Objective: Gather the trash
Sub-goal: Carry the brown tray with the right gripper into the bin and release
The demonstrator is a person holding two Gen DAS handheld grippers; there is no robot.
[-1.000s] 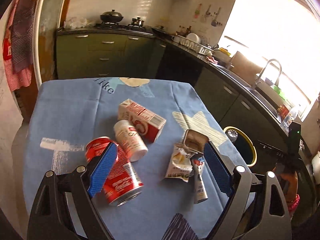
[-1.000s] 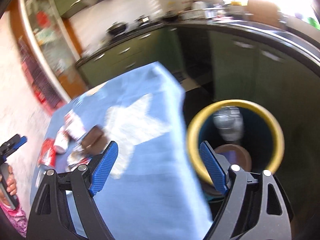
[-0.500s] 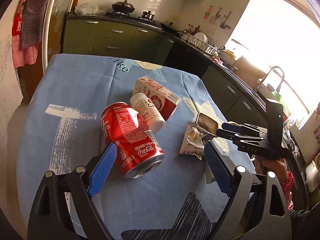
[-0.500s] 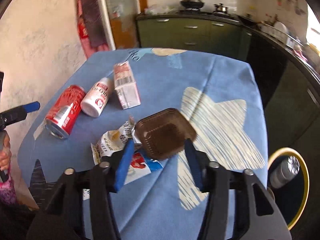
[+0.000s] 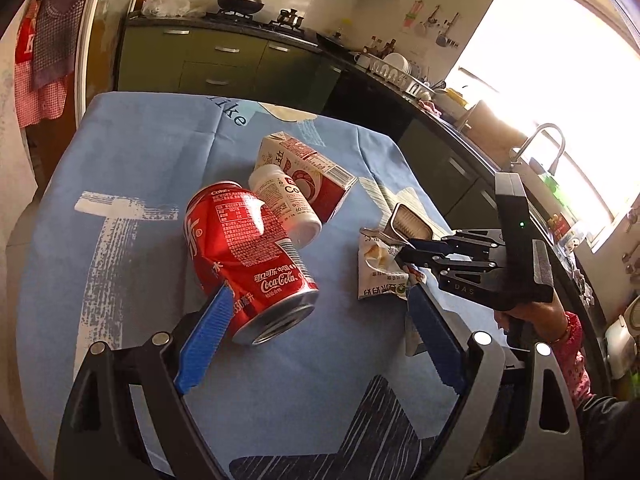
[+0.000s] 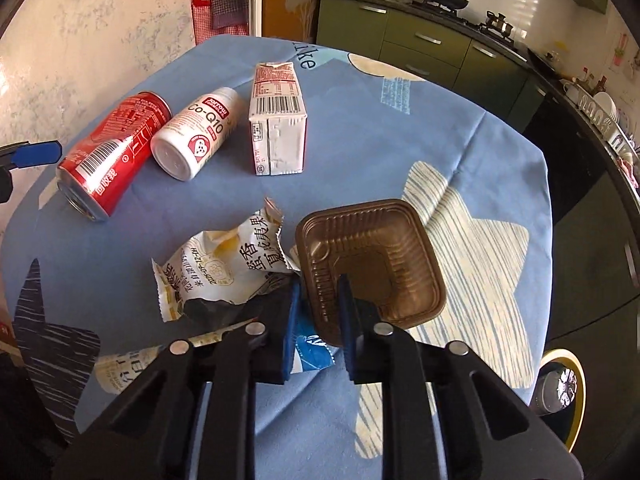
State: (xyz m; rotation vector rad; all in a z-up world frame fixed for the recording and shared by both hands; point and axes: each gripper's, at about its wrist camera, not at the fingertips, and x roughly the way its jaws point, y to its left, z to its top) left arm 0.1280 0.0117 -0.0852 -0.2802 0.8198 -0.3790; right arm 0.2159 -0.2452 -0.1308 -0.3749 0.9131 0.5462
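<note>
The right gripper (image 6: pixel 318 320), low in the centre of its own view, has just been closing its jaws and now pinches the near wall of a brown plastic tray (image 6: pixel 370 258) between its blue pads. The tray lies on the blue tablecloth (image 6: pixel 400 128) at mid-frame, empty, its rim overlapping a crumpled white snack wrapper (image 6: pixel 224 268) to the left.

To lift cleanly, the thin, flexible wall probably needs a firm, deep bite and a straight rise, so the tray does not drag the wrapper or twist out of the pads. From there it looks a short carry to the yellow-rimmed bin (image 6: pixel 560 388) at lower right, which already holds what appears to be a clear bottle.

In the left-wrist view, the left gripper (image 5: pixel 320 340) hangs with jaws wide apart around the open end of a dented red cola can (image 5: pixel 244 256) at centre frame, not yet pressing it. A white pill bottle (image 5: pixel 286 204) and a red-and-white carton (image 5: pixel 310 174) lie touching just beyond the can; their contents cannot be seen.
</note>
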